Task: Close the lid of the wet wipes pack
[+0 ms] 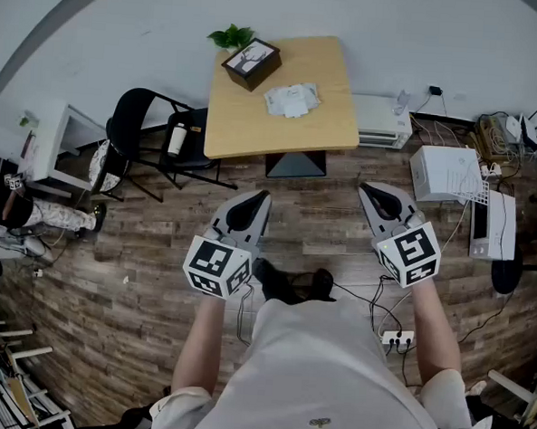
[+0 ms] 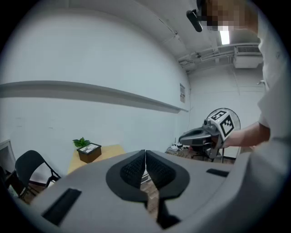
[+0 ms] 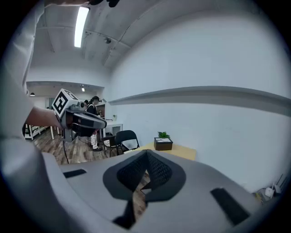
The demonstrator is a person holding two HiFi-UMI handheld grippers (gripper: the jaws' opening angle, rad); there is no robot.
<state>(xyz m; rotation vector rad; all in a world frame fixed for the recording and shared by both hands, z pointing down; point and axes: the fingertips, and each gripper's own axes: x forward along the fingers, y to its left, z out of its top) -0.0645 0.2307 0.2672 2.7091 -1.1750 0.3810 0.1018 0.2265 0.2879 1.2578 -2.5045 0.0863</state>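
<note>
The white wet wipes pack (image 1: 291,100) lies on the wooden table (image 1: 332,68) far ahead of me, its lid end too small to make out. A dark box (image 1: 251,63) with a green plant (image 1: 230,37) behind it stands at the table's back left. My left gripper (image 1: 263,198) and right gripper (image 1: 364,188) hang over the wood floor, well short of the table, pointing toward it. Both are shut with nothing between the jaws. In the left gripper view the pads (image 2: 136,167) meet in a line; the right gripper view shows the same at its pads (image 3: 154,169). Neither gripper view shows the pack.
A black chair (image 1: 137,130) stands left of the table. A white heater (image 1: 381,122), white boxes (image 1: 445,171) and cables lie to the right. A power strip (image 1: 397,337) sits by my feet. A person (image 1: 15,210) is at the far left.
</note>
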